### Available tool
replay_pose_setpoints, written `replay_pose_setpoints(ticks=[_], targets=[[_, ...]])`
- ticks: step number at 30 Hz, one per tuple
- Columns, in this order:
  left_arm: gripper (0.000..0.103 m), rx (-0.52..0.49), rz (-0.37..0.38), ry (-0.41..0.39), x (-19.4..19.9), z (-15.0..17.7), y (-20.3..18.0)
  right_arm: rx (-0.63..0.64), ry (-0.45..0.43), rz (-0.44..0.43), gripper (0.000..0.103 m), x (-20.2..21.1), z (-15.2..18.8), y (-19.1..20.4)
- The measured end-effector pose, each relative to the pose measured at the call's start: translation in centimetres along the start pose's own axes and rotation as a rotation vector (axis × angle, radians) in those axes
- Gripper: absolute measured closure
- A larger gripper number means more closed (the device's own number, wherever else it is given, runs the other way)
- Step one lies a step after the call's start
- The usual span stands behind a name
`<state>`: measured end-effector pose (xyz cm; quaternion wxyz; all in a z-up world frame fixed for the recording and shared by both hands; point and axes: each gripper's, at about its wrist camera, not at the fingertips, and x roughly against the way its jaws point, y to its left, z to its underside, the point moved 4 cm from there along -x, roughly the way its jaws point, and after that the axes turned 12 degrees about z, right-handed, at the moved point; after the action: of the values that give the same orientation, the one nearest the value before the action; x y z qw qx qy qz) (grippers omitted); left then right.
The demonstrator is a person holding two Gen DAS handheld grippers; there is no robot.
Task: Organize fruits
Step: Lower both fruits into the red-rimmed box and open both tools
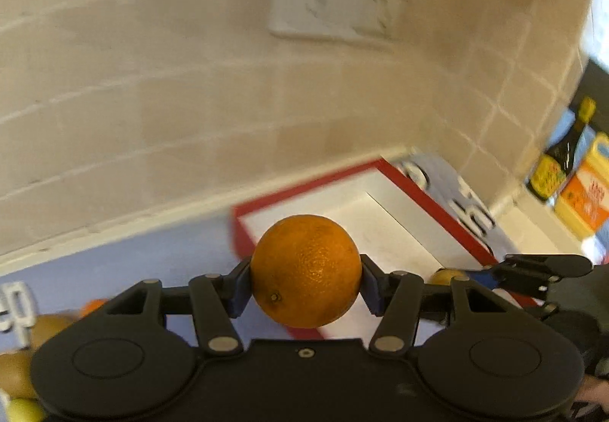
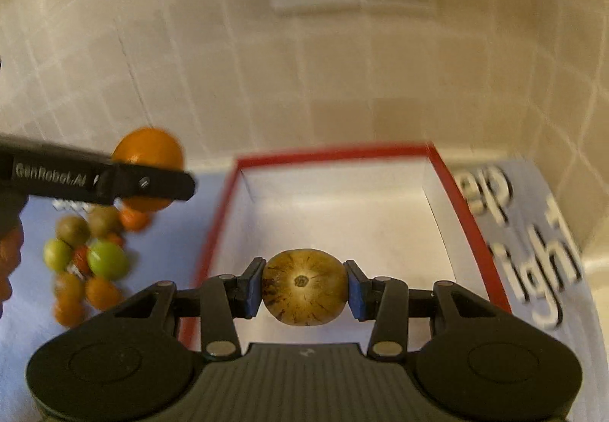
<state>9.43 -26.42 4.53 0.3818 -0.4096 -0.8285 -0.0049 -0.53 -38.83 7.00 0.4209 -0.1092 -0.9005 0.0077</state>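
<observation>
Blue pads of the left tongs [image 1: 305, 285] pinch an orange [image 1: 305, 271]; the right tongs [image 2: 304, 292] pinch a brownish fruit [image 2: 304, 293] above the white box [image 2: 342, 216]. Round skins could roll out of either grip. The red rim [image 2: 213, 228] at nine o'clock could catch a low pass; loose fruit [image 2: 91, 254] lies beyond it on the counter [image 2: 167, 231]; the box floor is bare.
</observation>
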Motion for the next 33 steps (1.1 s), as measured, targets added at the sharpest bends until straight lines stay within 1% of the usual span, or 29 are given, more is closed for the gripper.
replay_pose_setpoints(ticks=[6, 9, 13, 15, 17, 18, 19, 21, 24, 28, 33], targets=[[0.036, -0.004, 0.043, 0.141, -6.1, 1.0, -3.1, 0.037, 0.123, 0.026, 0.058, -2.6, 2.7, -0.4], [0.036, 0.004, 0.050, 0.198, -8.3, 1.8, -3.9, 0.028, 0.147, 0.020, 0.057, -3.0, 3.4, -0.9], [0.036, 0.015, 0.051, 0.235, -10.4, 2.5, -4.6, 0.026, 0.156, 0.031, 0.057, -3.0, 4.0, -1.0], [0.035, 0.023, 0.055, 0.240, -10.6, 2.7, -4.6, 0.006, 0.167, 0.034, 0.056, -3.6, 4.0, -1.2], [0.034, 0.024, 0.056, 0.248, -10.5, 2.8, -4.6, -0.007, 0.172, 0.049, 0.055, -3.8, 4.0, -1.3], [0.027, 0.029, 0.054, 0.249, -10.5, 2.5, -4.6, -0.011, 0.172, 0.053, 0.049, -3.8, 4.0, -1.3], [0.021, 0.033, 0.047, 0.241, -10.2, 2.2, -4.7, -0.017, 0.170, 0.057, 0.038, -3.6, 3.8, -1.5], [0.021, 0.039, 0.033, 0.215, -9.2, 1.4, -4.6, -0.025, 0.160, 0.077, 0.027, -3.0, 3.5, -1.7], [0.021, 0.066, 0.020, 0.201, -7.8, 0.2, -3.9, -0.051, 0.124, 0.076, 0.027, -1.6, 2.6, -1.9], [0.021, 0.081, -0.009, 0.135, -4.5, -1.3, -2.6, -0.102, 0.073, 0.078, 0.026, 0.8, 0.7, -2.3], [0.021, 0.036, -0.101, 0.079, 0.3, -2.4, -0.7, -0.138, -0.009, 0.067, 0.024, 3.5, -2.4, -0.9]])
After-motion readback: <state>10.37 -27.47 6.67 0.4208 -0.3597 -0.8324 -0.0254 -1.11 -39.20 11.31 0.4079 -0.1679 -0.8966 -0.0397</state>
